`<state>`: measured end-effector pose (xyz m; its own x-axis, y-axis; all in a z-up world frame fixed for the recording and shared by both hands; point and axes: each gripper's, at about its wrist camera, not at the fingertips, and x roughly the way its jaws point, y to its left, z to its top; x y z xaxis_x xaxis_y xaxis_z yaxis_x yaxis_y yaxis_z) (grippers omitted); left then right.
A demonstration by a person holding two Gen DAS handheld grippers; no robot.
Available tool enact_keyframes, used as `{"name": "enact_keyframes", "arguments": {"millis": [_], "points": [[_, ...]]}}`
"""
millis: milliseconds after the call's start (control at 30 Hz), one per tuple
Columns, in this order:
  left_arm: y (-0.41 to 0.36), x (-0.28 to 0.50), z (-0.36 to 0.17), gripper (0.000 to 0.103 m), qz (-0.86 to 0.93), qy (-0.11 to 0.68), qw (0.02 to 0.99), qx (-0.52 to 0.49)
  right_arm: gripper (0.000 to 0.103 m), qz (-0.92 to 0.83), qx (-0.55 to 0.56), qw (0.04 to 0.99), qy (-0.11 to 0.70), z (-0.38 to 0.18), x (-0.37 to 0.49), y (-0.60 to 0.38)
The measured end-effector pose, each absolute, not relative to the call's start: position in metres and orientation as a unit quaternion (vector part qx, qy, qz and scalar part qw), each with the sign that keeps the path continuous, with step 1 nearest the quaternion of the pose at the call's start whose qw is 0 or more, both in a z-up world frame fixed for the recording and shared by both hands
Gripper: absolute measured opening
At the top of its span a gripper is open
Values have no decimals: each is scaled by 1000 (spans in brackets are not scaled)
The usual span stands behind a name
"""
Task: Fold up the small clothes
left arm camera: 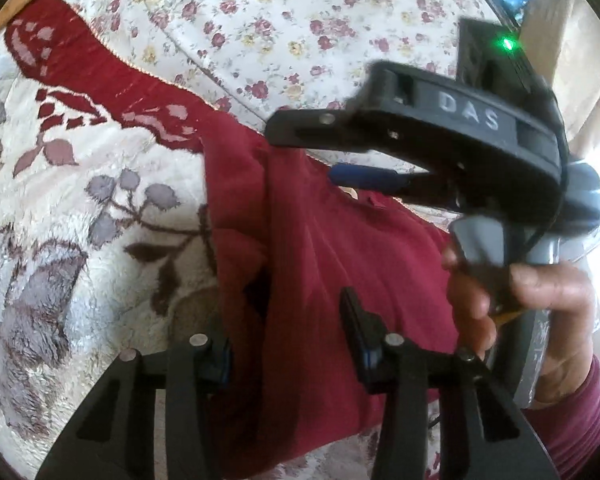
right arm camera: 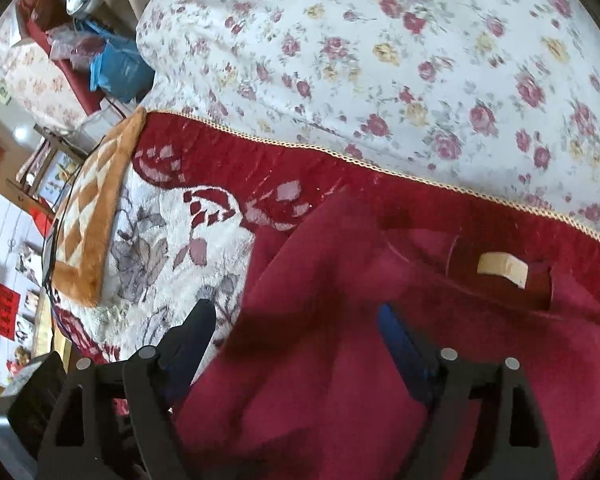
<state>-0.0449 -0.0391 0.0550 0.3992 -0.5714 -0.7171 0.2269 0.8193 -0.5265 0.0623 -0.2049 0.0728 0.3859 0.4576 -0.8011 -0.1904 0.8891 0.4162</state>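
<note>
The red garment lies on the patterned blanket. At six o'clock in the left wrist view, the left gripper pinches a raised fold of it. At two o'clock, the right gripper hangs over it, jaws wide and empty.

The raised letters "DAS" are seen on the black body of the right gripper, in the left wrist view. Marks are seen on a red paper at the far left of the right wrist view, but they cannot be read.
</note>
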Motion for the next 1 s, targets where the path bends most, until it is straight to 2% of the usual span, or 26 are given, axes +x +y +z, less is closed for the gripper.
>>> {"name": "enact_keyframes", "arguments": {"millis": [267,400,500,567,600,667,733,800,967,1000], "points": [[-33,-50,58,43,-247,493,816,-175,91,215,1,774,595,39,92,-143],[-30,-50,53,43,-235,506,813,-169,91,203,-13,791,577,25,92,-142],[-33,-44,49,46,-222,513,812,-167,77,195,9,810,553,21,85,-158],[-33,-39,47,57,-200,513,820,-154,61,196,18,813,547,23,82,-168],[-33,-39,47,65,-192,512,823,-152,57,201,29,812,547,25,79,-175],[-28,-37,48,70,-173,506,831,-153,45,208,41,811,544,29,76,-182],[-23,-35,46,77,-165,507,832,-156,42,213,55,814,537,33,72,-188],[-25,-35,42,78,-161,516,828,-149,40,214,73,815,533,35,69,-192],[-33,-38,37,78,-156,521,831,-120,39,215,98,817,527,33,64,-198],[-32,-38,37,72,-157,521,830,-122,39,215,101,817,525,33,63,-199]]}}
